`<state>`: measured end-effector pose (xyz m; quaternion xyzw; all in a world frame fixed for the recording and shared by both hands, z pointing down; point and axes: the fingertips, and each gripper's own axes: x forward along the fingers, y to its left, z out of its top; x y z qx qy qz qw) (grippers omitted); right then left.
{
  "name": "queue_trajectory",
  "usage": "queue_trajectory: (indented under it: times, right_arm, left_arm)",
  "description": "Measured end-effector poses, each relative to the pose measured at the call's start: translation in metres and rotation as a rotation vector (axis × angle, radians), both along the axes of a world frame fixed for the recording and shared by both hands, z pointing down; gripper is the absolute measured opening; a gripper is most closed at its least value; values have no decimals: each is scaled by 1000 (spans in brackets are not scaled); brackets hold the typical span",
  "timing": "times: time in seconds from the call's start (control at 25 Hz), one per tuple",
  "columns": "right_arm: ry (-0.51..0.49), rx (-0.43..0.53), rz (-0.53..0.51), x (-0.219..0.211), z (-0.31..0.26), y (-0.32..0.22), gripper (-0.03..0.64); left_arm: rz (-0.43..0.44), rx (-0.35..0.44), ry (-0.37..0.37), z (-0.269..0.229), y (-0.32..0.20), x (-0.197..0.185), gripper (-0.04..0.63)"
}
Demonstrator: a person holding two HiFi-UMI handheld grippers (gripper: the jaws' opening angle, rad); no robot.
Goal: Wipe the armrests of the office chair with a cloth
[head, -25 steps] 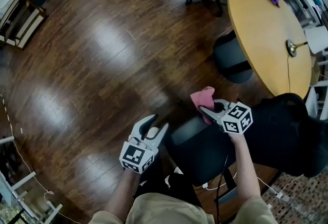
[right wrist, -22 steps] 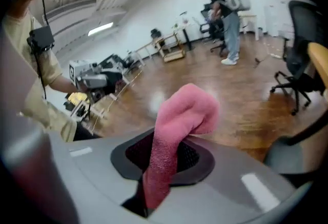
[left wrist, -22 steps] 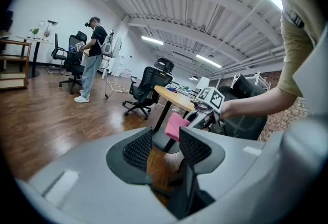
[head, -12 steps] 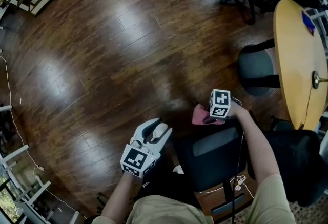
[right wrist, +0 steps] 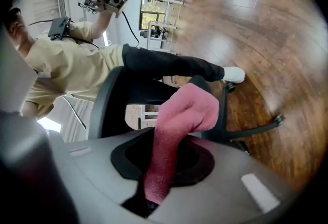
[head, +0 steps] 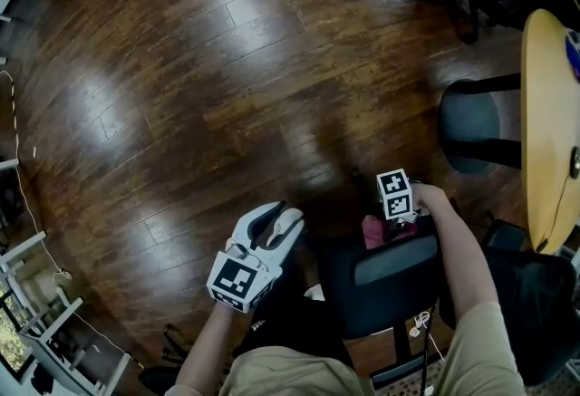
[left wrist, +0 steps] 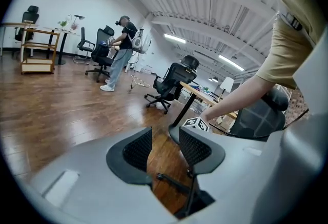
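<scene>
Pink cloth (right wrist: 180, 111) pinched in the right hand-held gripper (right wrist: 163, 165), against the office chair (head: 381, 294); left hand-held gripper (left wrist: 161, 147) spread, empty.

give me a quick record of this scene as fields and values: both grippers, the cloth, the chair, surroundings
left gripper: open, empty, held left of the chair
right gripper: shut on pink fleecy cloth
cloth position: at the far edge of the black office chair; contact unclear
floor: dark wooden planks
nearby: round yellow wooden table at the right edge
</scene>
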<state>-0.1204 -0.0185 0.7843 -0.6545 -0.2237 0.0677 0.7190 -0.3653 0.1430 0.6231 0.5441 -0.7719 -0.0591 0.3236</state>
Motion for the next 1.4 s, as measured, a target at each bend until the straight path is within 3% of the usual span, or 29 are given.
queue_trajectory:
  times: [0.16, 0.32, 0.68, 0.84, 1.04, 1.2, 1.32, 1.4]
  right_arm:
    - [-120, 73, 55, -2, 52, -13, 64]
    - [-226, 179, -12, -1, 115, -37, 63]
    - [-270, 300, 18, 0, 194, -60, 64]
    - [-369, 177, 4, -18, 160, -48, 64]
    - [-348, -111, 140, -53, 18, -33, 64]
    - [-209, -217, 147, -39, -46, -40, 64]
    - [-67, -228, 95, -8, -51, -40, 57]
    - [-39, -240, 134, -4, -47, -42, 64]
  left_arm:
    - [-37, -1, 42, 19, 0, 5, 155]
    - [-41, -12, 59, 41, 1, 14, 153]
    - [-53, -49, 68, 69, -2, 23, 153]
    - [-32, -47, 57, 62, -6, 30, 153]
    - [-25, -8, 59, 39, -23, 32, 152]
    - [-15, 34, 53, 28, -41, 35, 152]
    - [-18, 39, 52, 25, -45, 33, 152]
    - [-16, 28, 60, 25, -46, 30, 152]
